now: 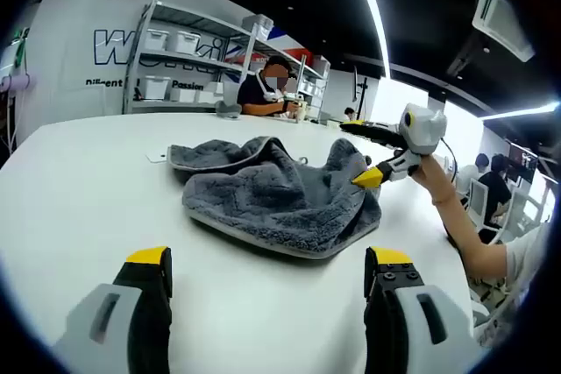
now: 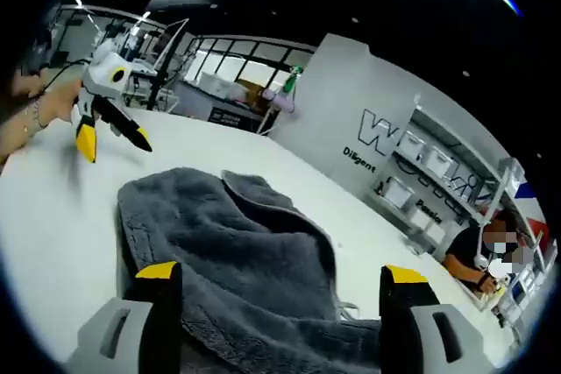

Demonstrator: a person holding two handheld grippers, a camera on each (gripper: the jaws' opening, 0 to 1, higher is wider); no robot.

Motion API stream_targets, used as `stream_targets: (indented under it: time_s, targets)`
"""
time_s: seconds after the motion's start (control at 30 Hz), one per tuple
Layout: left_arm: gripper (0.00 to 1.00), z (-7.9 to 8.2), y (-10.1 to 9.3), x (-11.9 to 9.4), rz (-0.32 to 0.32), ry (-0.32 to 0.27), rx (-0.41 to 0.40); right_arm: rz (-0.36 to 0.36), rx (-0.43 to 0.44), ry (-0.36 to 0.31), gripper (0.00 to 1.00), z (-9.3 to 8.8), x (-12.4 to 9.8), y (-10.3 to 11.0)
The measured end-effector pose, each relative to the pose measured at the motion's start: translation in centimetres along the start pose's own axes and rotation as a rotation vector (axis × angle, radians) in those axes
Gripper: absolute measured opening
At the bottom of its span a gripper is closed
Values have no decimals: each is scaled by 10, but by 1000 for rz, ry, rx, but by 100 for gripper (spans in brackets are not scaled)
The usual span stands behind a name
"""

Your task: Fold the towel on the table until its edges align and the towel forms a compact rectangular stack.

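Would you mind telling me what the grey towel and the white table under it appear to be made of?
The grey towel looks like plush microfibre or terry: a fuzzy, matte pile, soft rumpled folds and a paler stitched hem along its edge. The exact fibre cannot be told. The white table looks like a smooth laminate or painted board with a satin finish, showing soft, dull reflections and no grain.

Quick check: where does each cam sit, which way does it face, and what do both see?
Left gripper view: rides the left hand-held gripper, jaws open over bare table, facing the grey towel; the right hand-held gripper hovers at the towel's far edge.
Right gripper view: rides the right hand-held gripper, jaws open above the towel; the left hand-held gripper and a hand show beyond.
Shared: towel, white table, shelving, seated person.
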State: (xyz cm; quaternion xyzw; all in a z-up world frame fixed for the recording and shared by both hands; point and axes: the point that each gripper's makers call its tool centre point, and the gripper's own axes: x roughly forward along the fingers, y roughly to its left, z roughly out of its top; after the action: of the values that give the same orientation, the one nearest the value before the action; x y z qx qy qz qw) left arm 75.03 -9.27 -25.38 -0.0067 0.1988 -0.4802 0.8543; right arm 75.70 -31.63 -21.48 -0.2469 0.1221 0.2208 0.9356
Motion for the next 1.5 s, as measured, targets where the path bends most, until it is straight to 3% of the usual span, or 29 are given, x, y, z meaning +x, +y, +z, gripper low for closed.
stream_targets:
  time_s: [0.17, 0.4, 0.7, 0.9, 0.93, 1.03, 1.17, 1.27, 1.5]
  targets:
    - [96, 1, 0, -1, 0, -3, -2, 105, 101, -22, 99, -3, 3, 15]
    - [96, 2, 0, -2, 0, -7, -3, 109, 93, 27, 99, -16, 6, 16]
    - [95, 6, 0, 1, 10, -19, 3, 139, 112, 7, 99, -13, 2, 22]
    - [95, 25, 2, -7, 17, -74, 21, 201, 184, -34, 99, -2, -7, 28]
    - [95, 33, 1, -9, -1, -107, 10, 207, 188, -34, 99, -2, -7, 28]
    - [94, 39, 3, -13, 17, -133, 18, 216, 183, -32, 99, 0, -8, 31]
    - [94, 47, 10, -11, 34, -132, 8, 238, 182, -26, 99, 3, -11, 36]
    - [93, 60, 17, -6, 77, -117, 57, 246, 176, -27, 99, 6, -14, 40]
    - [88, 105, 28, 18, 141, -96, 155, 262, 195, -30, 99, 7, -17, 44]
